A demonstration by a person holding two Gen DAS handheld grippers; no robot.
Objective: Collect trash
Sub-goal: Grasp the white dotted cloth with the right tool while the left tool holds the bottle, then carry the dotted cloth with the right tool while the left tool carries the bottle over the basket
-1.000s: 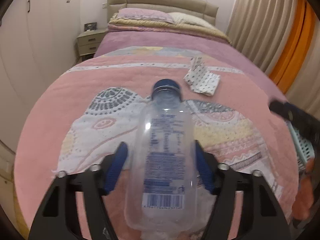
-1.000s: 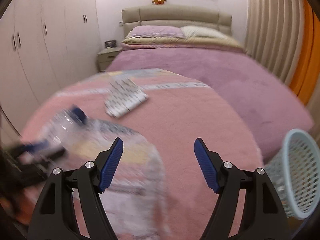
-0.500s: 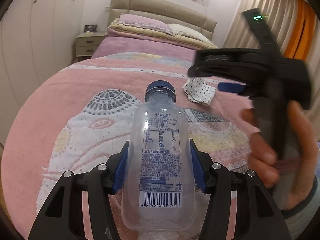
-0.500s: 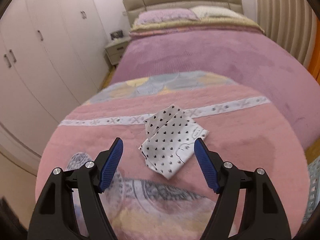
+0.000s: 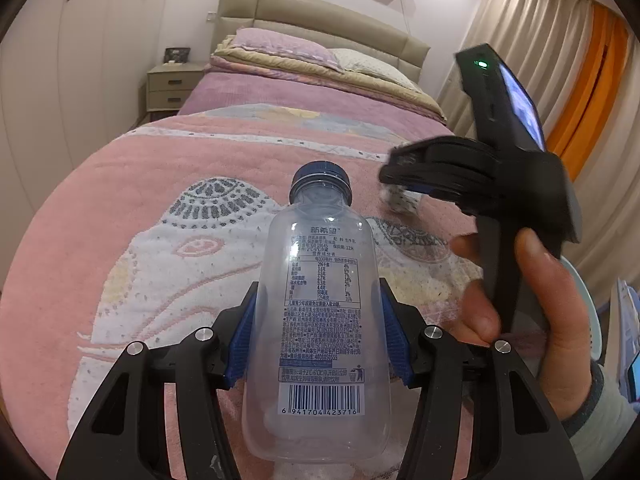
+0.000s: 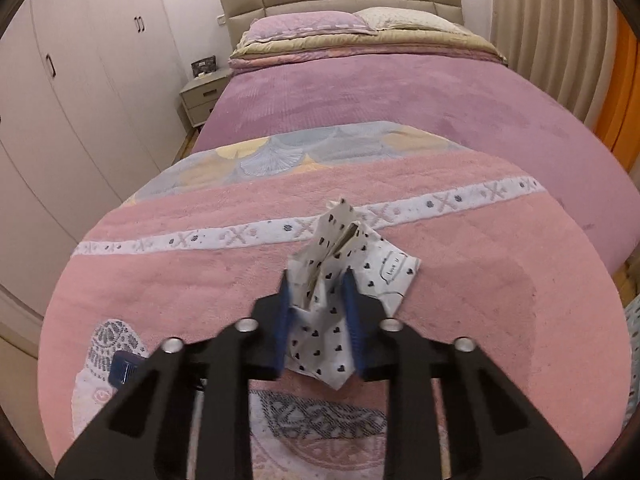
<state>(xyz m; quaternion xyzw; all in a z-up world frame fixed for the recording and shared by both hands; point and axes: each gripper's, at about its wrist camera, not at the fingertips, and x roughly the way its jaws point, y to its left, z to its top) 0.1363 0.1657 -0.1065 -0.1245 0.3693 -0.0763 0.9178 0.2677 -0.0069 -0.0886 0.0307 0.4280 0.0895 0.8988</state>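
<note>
My left gripper (image 5: 318, 316) is shut on a clear empty plastic bottle (image 5: 320, 320) with a blue cap, held above the pink blanket. My right gripper (image 6: 318, 288) is shut on a white paper wrapper with black hearts (image 6: 340, 280), which crumples upward between the blue pads on the blanket. In the left wrist view the right gripper (image 5: 404, 190) shows at the right over the wrapper (image 5: 402, 202), held by a hand. The bottle cap (image 6: 124, 368) peeks in at the lower left of the right wrist view.
A pale blue mesh basket (image 6: 632, 344) stands off the bed's right side. The bed carries a pink elephant blanket (image 5: 160, 240) and pillows at the headboard. A nightstand (image 5: 172, 84) and white wardrobes are on the left, curtains on the right.
My right gripper swung from the basket side to the heart-print wrapper and shut on it. My left gripper closed on the bottle and has kept it steady.
</note>
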